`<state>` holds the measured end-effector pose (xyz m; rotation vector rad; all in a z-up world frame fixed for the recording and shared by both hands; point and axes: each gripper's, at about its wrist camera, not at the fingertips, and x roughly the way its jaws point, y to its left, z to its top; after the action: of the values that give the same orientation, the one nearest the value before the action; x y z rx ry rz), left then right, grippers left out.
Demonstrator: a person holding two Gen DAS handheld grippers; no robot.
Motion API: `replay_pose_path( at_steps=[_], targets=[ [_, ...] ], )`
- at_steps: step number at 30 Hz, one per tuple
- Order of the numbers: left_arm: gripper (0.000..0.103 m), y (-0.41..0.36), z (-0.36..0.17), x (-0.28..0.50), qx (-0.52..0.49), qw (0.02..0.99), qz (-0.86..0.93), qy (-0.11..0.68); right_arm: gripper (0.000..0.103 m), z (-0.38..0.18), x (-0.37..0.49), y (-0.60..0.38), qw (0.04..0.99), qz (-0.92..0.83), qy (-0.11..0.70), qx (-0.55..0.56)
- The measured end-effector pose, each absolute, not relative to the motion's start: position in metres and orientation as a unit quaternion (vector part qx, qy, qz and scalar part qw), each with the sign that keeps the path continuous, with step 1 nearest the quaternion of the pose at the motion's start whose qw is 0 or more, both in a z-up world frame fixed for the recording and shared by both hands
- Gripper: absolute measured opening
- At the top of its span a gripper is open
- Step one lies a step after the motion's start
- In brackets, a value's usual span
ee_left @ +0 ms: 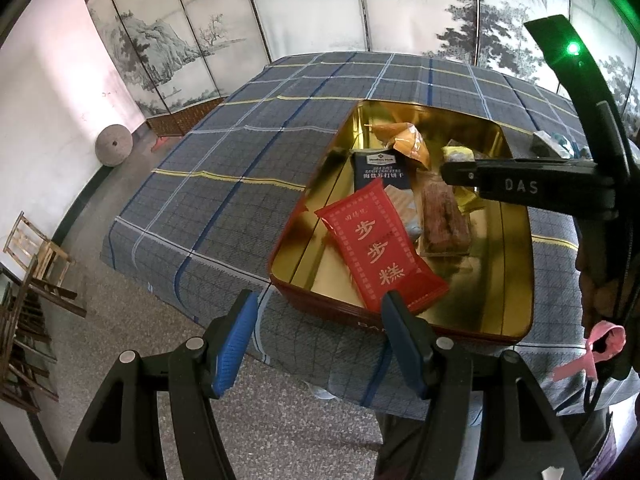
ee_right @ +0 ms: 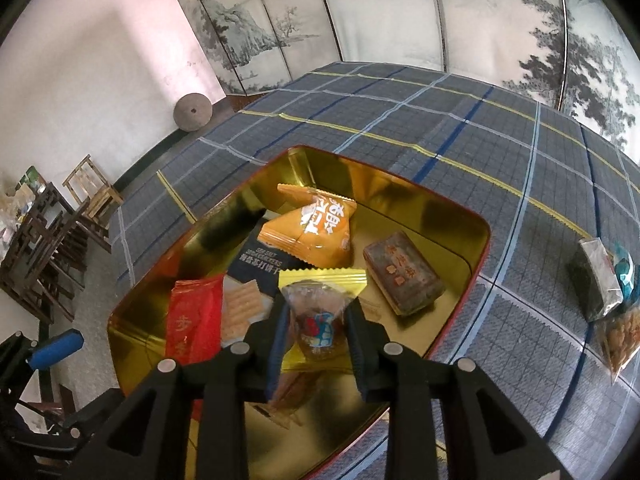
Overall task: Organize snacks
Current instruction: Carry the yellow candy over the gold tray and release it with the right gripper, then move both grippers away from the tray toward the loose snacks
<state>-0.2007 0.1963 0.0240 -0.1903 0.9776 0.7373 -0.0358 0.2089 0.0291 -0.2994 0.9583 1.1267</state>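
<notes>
A gold tin with red outer walls [ee_left: 500,276] [ee_right: 448,232] sits on the plaid tablecloth. In it lie a red packet [ee_left: 380,248] [ee_right: 196,320], a navy cracker packet [ee_left: 380,168] [ee_right: 256,268], an orange packet [ee_left: 408,140] [ee_right: 316,228] and a brown wrapped cake [ee_left: 444,220] [ee_right: 404,276]. My right gripper [ee_right: 316,320] [ee_left: 452,172] hangs over the tin, shut on a clear packet with yellow ends [ee_right: 320,312]. At the tin's near left corner my left gripper [ee_left: 320,300] stands open and empty; one of its fingertips [ee_left: 390,300] overlaps the red packet's end. Its blue pad [ee_right: 56,348] shows in the right wrist view.
Several loose snack packets [ee_right: 600,284] [ee_left: 556,142] lie on the cloth [ee_left: 240,160] right of the tin. A painted folding screen [ee_left: 320,8] stands behind the table. Wooden chairs [ee_left: 36,248] and a round stone [ee_left: 114,146] are on the floor at the left.
</notes>
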Motion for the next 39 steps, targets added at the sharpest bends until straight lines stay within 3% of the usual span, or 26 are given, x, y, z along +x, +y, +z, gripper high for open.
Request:
replay_pose_path(
  at_steps=[7,26,39],
  targets=[
    [0.063,0.196,0.023,-0.201,-0.087,0.814,0.346,0.458,0.037,0.037,-0.038,0.201,0.728,0.526,0.424,-0.113],
    [0.063,0.188,0.023,-0.194,-0.068,0.813,0.347,0.463,0.04,0.056,-0.019,0.106,0.763,0.514,0.391,-0.028],
    [0.063,0.179,0.029,-0.186,-0.047,0.813,0.349,0.465,0.04,0.031,0.038,-0.012,0.839,0.372,0.395,-0.048]
  ],
)
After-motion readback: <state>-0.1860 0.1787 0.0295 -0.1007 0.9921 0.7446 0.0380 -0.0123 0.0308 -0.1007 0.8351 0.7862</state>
